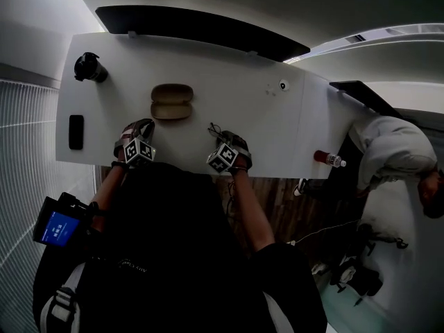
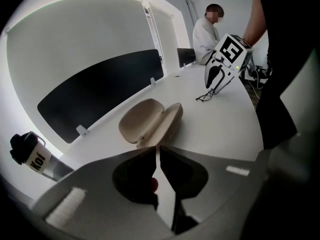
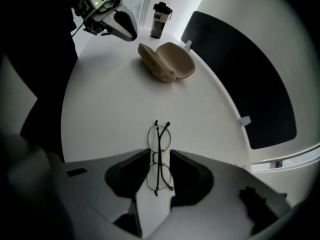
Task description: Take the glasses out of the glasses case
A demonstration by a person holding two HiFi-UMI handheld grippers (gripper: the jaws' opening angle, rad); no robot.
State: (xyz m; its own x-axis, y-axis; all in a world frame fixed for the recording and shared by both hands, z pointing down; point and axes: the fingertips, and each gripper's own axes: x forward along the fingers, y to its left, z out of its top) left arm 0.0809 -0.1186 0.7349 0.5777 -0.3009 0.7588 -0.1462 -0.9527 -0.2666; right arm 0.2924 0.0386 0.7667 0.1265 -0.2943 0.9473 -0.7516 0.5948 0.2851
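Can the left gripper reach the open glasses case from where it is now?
Probably yes: the glasses case lies open straight ahead of the left gripper, with only bare table between them. The left jaws are almost together, so they would need opening first.

Black tumbler [image 1: 90, 68], phone [image 1: 76, 132], red bottle [image 1: 328, 159] on table [image 1: 229, 109]

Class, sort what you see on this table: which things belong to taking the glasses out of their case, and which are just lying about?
Part of the job: glasses, open case, right gripper, left gripper.
Just lying about: black flask, phone, red bottle.
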